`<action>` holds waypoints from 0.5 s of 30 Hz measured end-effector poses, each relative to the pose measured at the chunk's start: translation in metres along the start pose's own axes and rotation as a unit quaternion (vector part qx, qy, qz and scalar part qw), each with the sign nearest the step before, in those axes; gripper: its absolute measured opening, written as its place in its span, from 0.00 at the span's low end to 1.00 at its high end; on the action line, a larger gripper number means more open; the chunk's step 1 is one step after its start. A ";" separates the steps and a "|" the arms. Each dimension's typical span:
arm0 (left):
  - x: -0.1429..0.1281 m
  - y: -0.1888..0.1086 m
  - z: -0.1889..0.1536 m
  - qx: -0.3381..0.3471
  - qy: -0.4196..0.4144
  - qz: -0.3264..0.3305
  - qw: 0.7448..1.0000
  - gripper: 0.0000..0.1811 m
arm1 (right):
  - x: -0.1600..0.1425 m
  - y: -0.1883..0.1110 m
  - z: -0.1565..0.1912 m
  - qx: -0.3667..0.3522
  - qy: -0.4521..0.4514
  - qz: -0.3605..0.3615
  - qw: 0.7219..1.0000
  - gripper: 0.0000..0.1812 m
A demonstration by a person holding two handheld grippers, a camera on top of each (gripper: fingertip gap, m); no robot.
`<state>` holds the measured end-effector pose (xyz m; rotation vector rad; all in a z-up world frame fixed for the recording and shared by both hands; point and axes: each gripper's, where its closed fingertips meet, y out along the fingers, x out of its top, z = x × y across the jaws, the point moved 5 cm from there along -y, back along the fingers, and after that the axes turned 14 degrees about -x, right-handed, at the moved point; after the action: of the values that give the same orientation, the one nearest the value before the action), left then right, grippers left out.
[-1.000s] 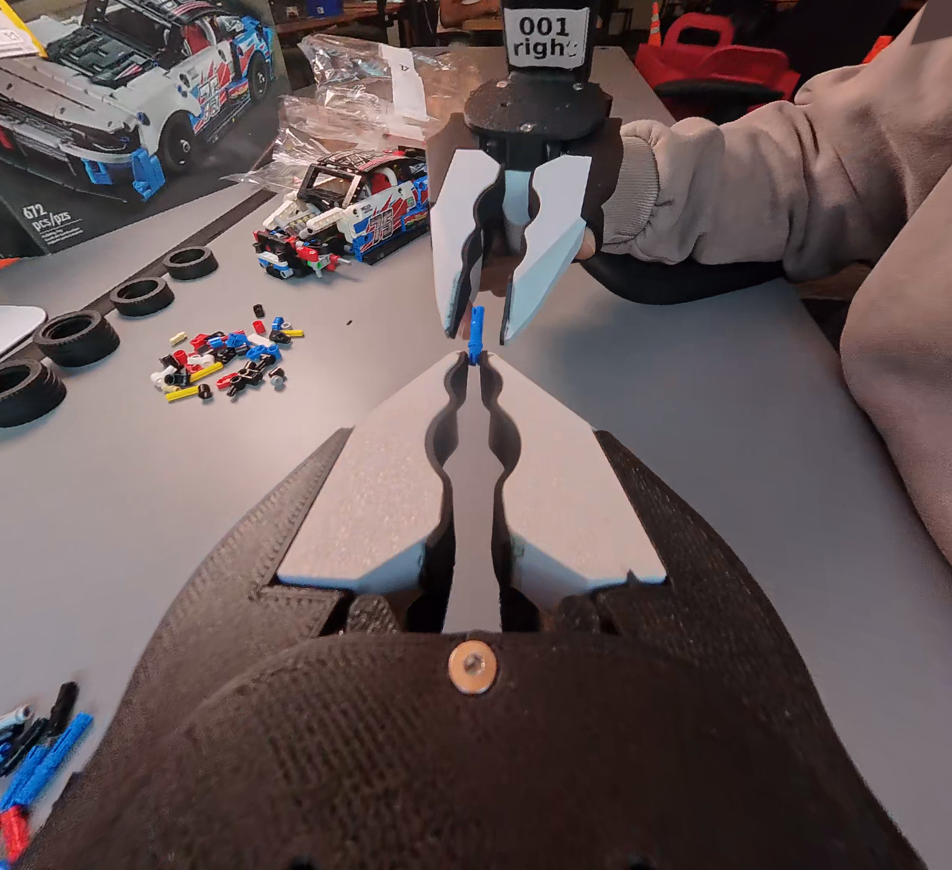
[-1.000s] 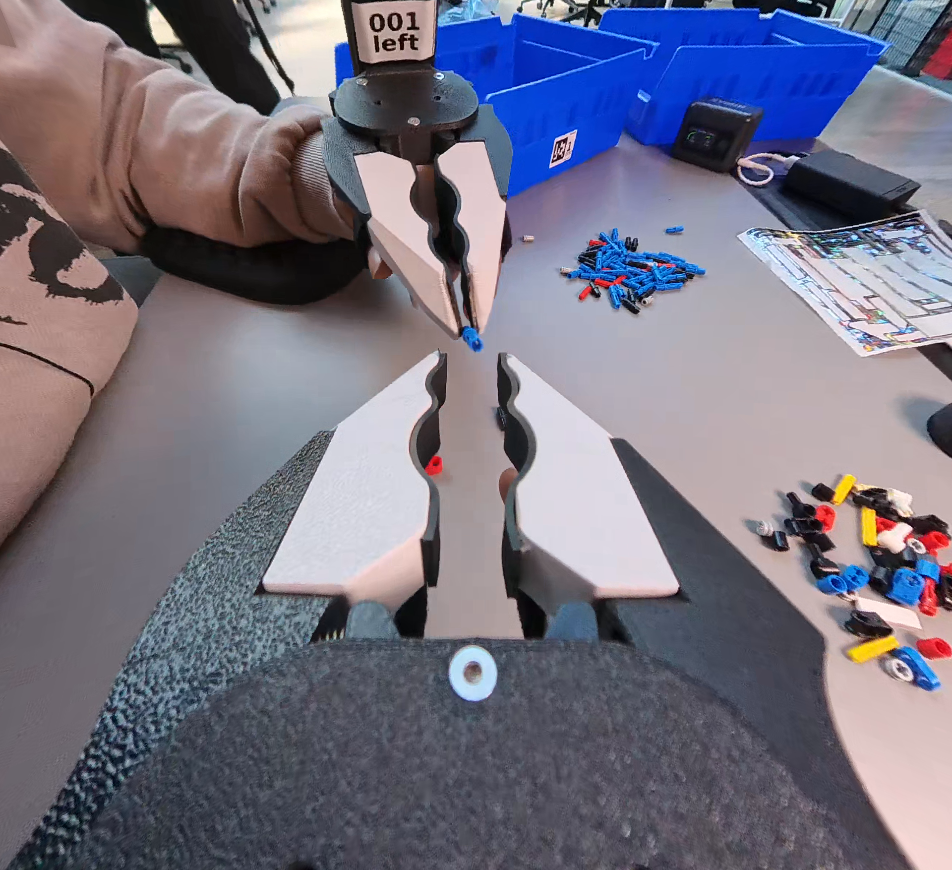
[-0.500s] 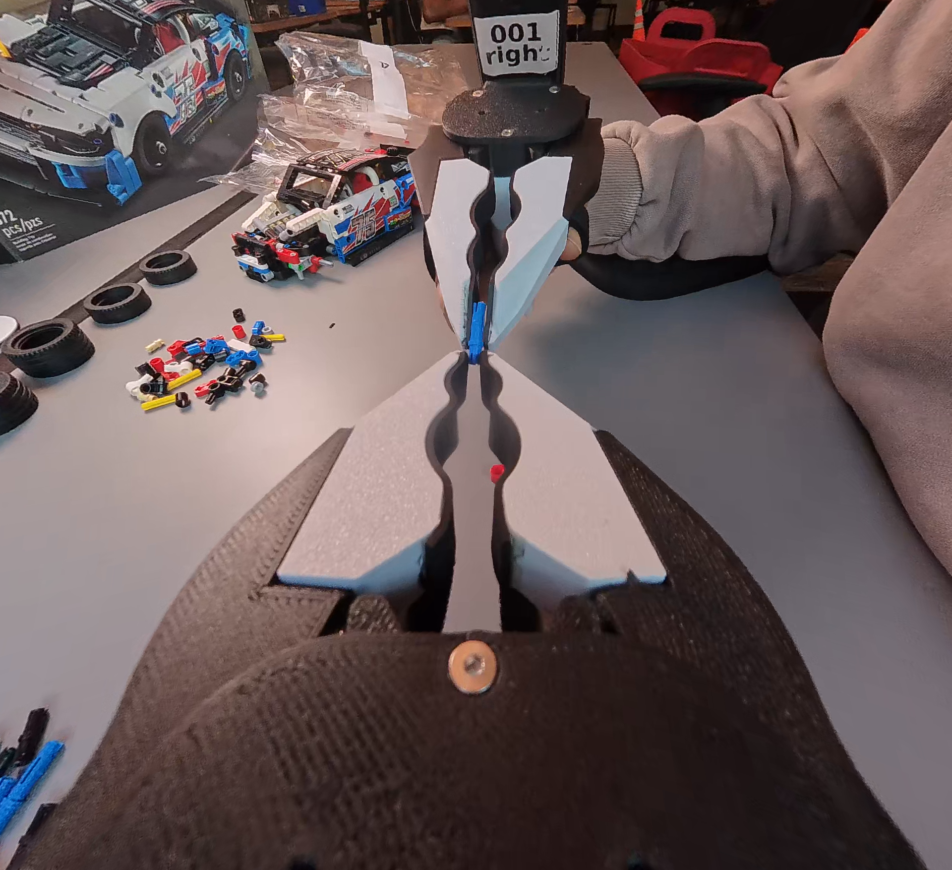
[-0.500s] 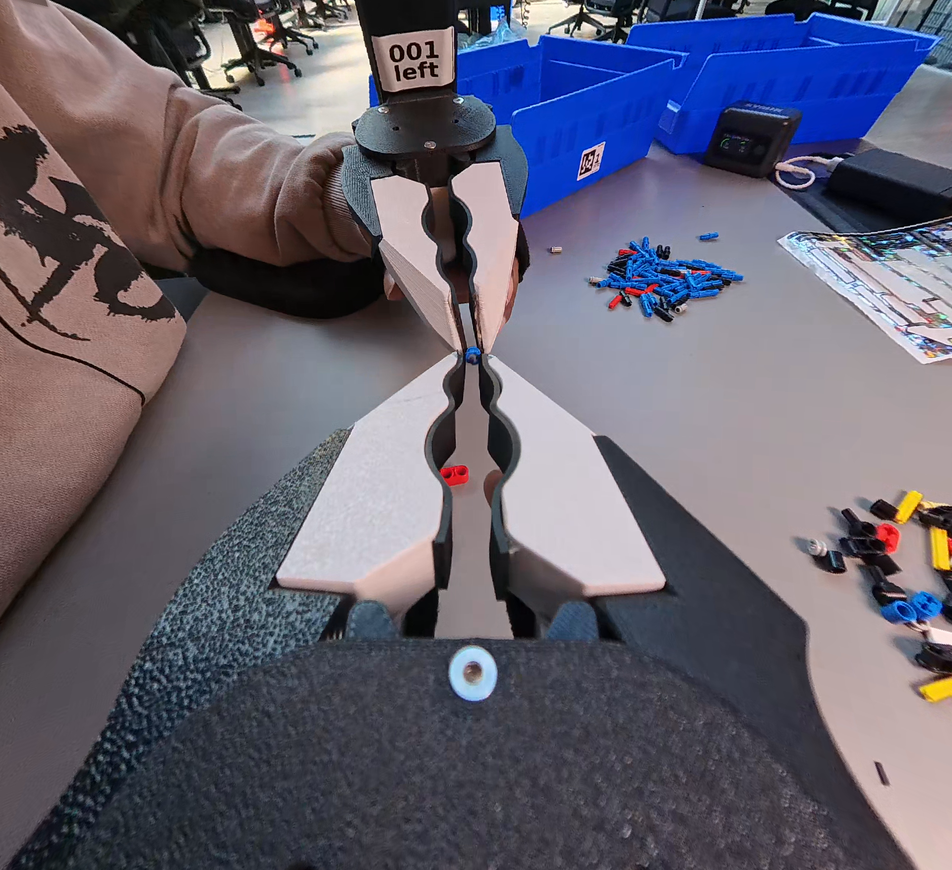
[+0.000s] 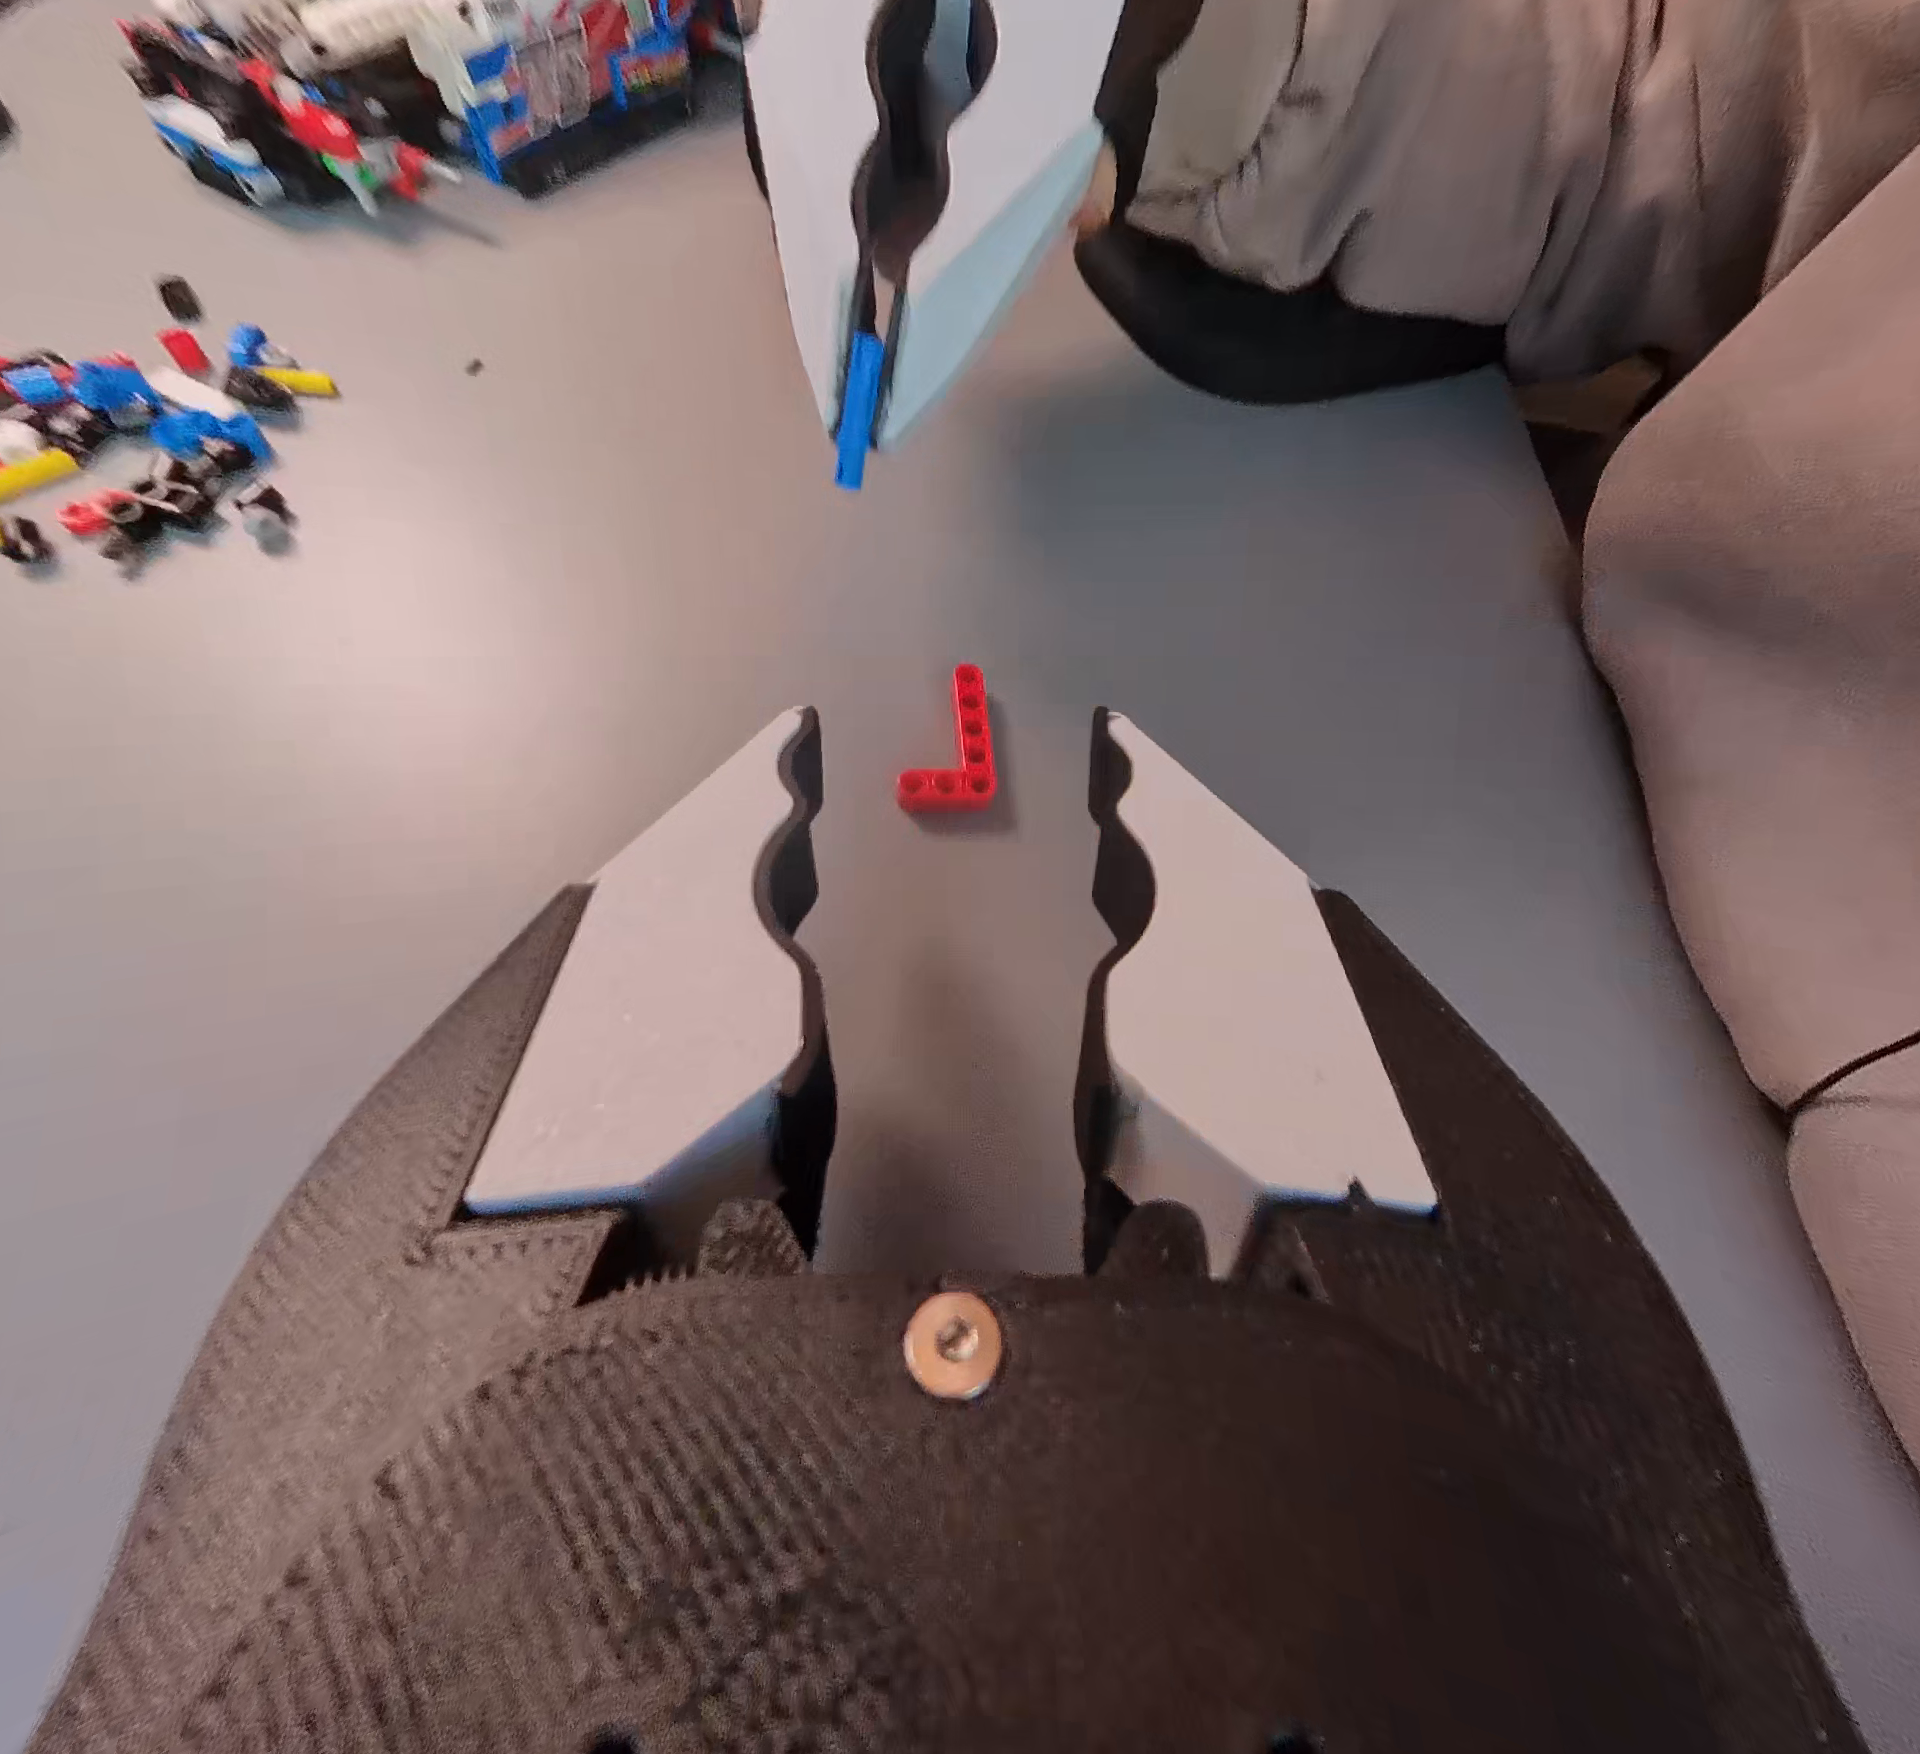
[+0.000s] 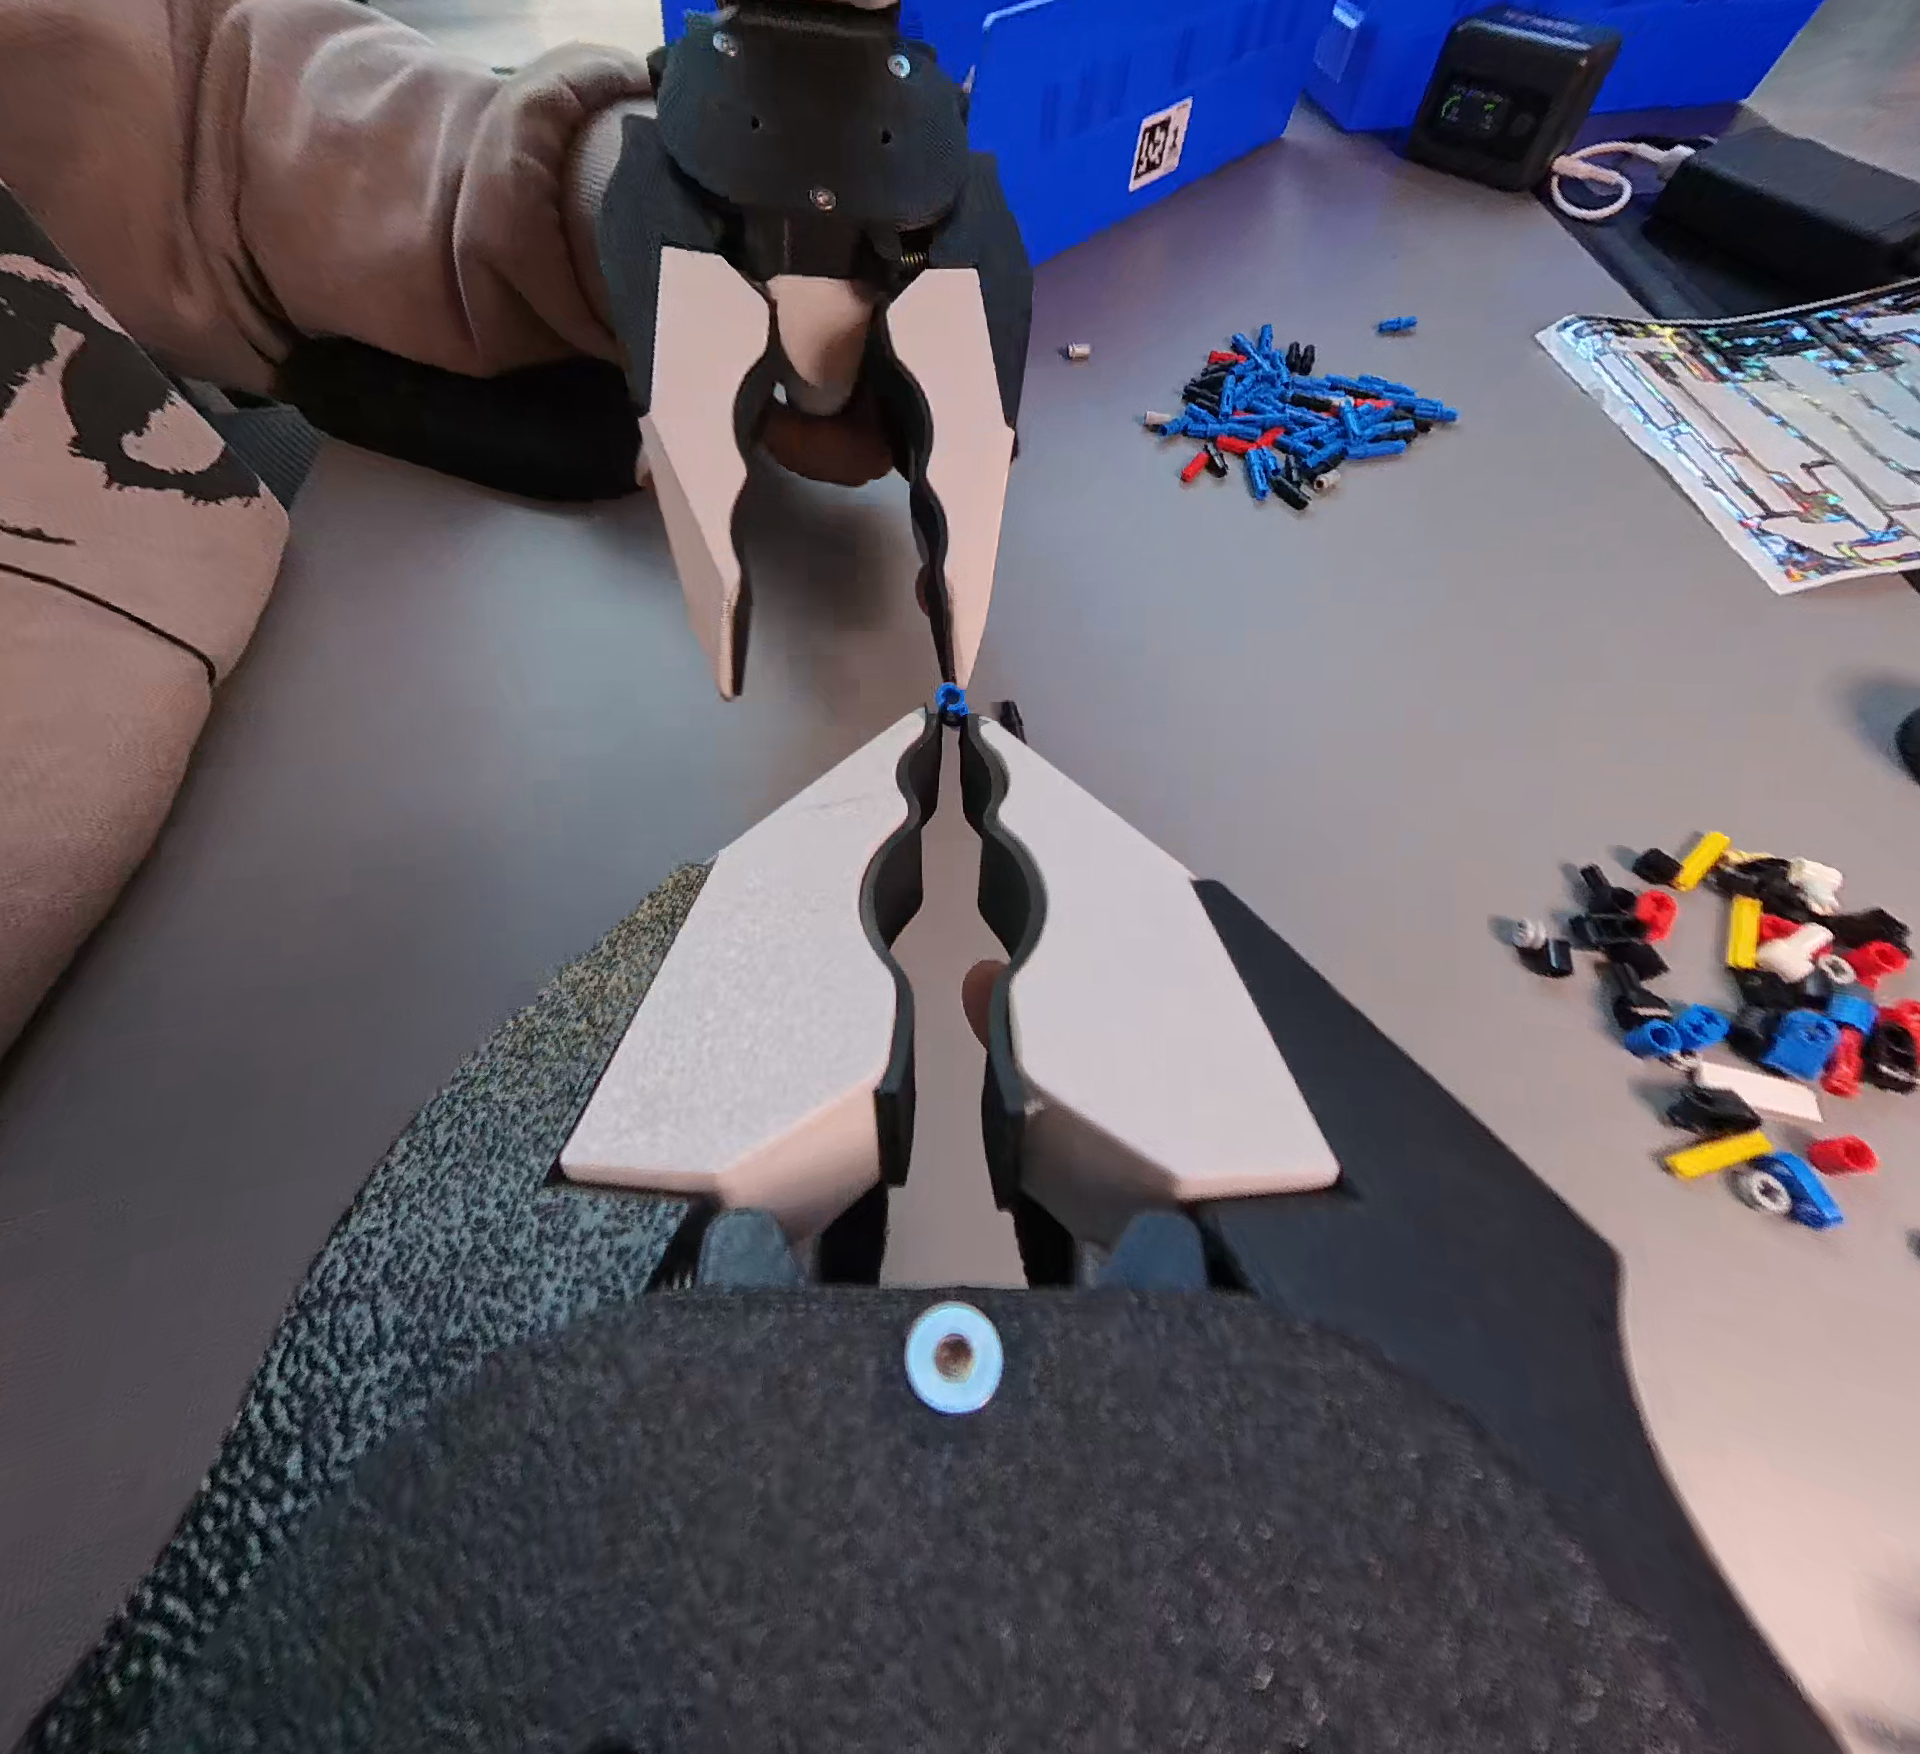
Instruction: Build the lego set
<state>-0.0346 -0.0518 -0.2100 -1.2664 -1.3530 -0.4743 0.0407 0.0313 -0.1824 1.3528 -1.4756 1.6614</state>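
Observation:
My right gripper (image 6: 948, 719) is shut on a small blue pin (image 6: 949, 696) that sticks out of its tips. In the left wrist view the right gripper (image 5: 862, 435) hangs above the grey table with the blue pin (image 5: 860, 395) pointing down. My left gripper (image 5: 951, 717) is open and empty. A red L-shaped beam (image 5: 961, 759) lies flat on the table between its fingertips. In the right wrist view the left gripper (image 6: 844, 681) faces mine, jaws apart, one tip almost at the pin.
A partly built race car model (image 5: 436, 42) and a pile of small mixed parts (image 5: 135, 437) lie far left. The right wrist view shows a heap of blue pins (image 6: 1299, 416), blue bins (image 6: 1143, 42), a sticker sheet (image 6: 1745, 447) and mixed parts (image 6: 1766, 1008). There is about 5 centimeters between the tips of the two grippers.
The left gripper let go of the blue pin and opened; the right gripper shut on it and holds it alone. The left gripper now points down at the red beam.

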 end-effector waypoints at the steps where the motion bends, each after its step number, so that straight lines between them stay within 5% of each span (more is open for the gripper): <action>1: -0.006 0.003 0.000 -0.004 -0.008 0.025 1.000 0.30 | -0.002 -0.005 -0.002 -0.003 -0.005 0.008 1.000 0.01; 6: -0.023 0.019 -0.004 0.009 0.024 0.110 0.994 0.31 | -0.009 -0.019 -0.001 0.001 -0.014 0.026 1.000 0.01; 15: -0.029 0.026 -0.002 0.043 0.042 0.148 0.987 0.26 | -0.017 -0.004 0.011 0.035 0.000 0.044 0.998 0.01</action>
<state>-0.0185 -0.0556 -0.2454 -1.3339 -1.0805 -0.2572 0.0537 0.0254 -0.1976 1.3417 -1.5089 1.7835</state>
